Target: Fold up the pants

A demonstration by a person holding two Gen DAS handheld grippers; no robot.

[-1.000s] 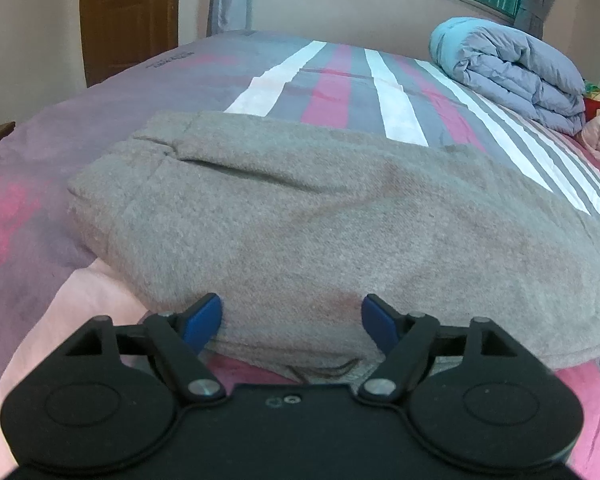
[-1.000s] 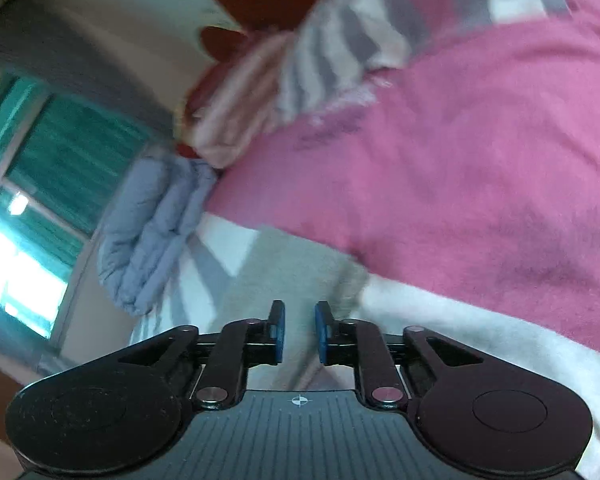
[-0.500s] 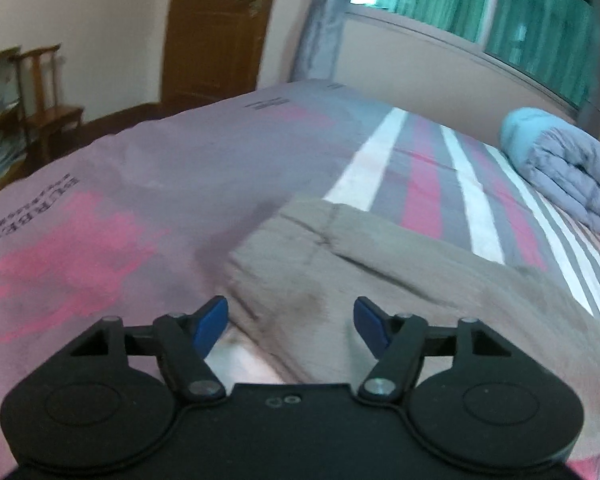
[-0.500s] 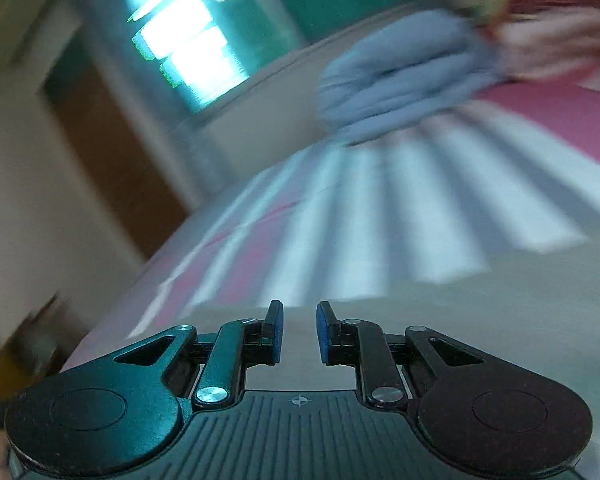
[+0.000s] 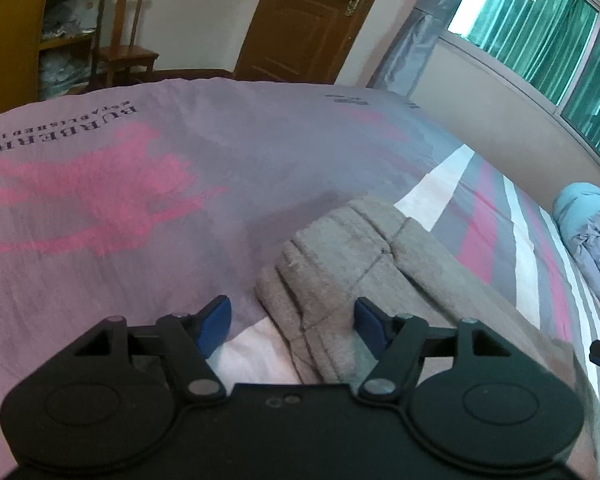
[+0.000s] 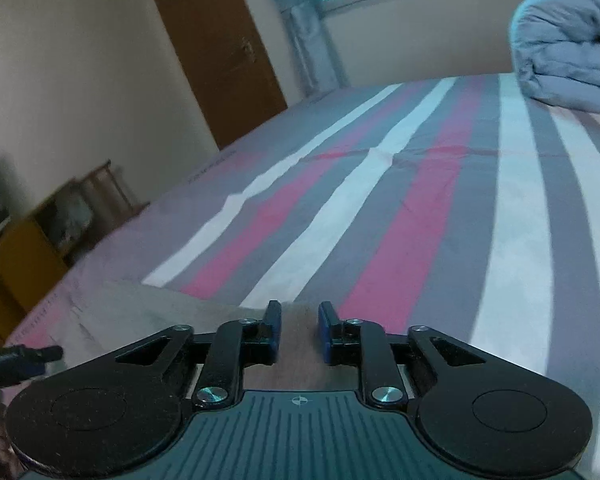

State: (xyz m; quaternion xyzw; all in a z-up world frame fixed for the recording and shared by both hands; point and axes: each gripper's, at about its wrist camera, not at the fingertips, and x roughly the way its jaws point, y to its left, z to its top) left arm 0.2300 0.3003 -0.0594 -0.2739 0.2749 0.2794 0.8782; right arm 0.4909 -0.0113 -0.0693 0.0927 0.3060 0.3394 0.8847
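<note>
**A:** Item one, the pants (image 5: 364,264). Where do they lie from my left gripper (image 5: 292,320)?

**B:** Grey, already doubled over, flat on the bed (image 5: 148,184). The bunched end, waistband by the look of it, sits right under your left jaws. These stand spread and have just eased a little wider; the cloth's edge lies between them, but neither pad presses on it. From there the long axis runs away to the right and slightly up the frame, toward the folded quilt (image 5: 592,232).

**A:** Item two, my right gripper (image 6: 299,332)?

**B:** Jaws part-spread, just been opening, pinching nothing. Grey cloth shows below and between the pads; whether they touch it I cannot tell. It hovers further along the same garment, facing the striped stretch of the bed.

**A:** Which hand is nearer an end?

**B:** The left, I judge. It is at the pants' end, the right somewhere along the length. The next fold likely turns on that left-to-right axis.
</note>
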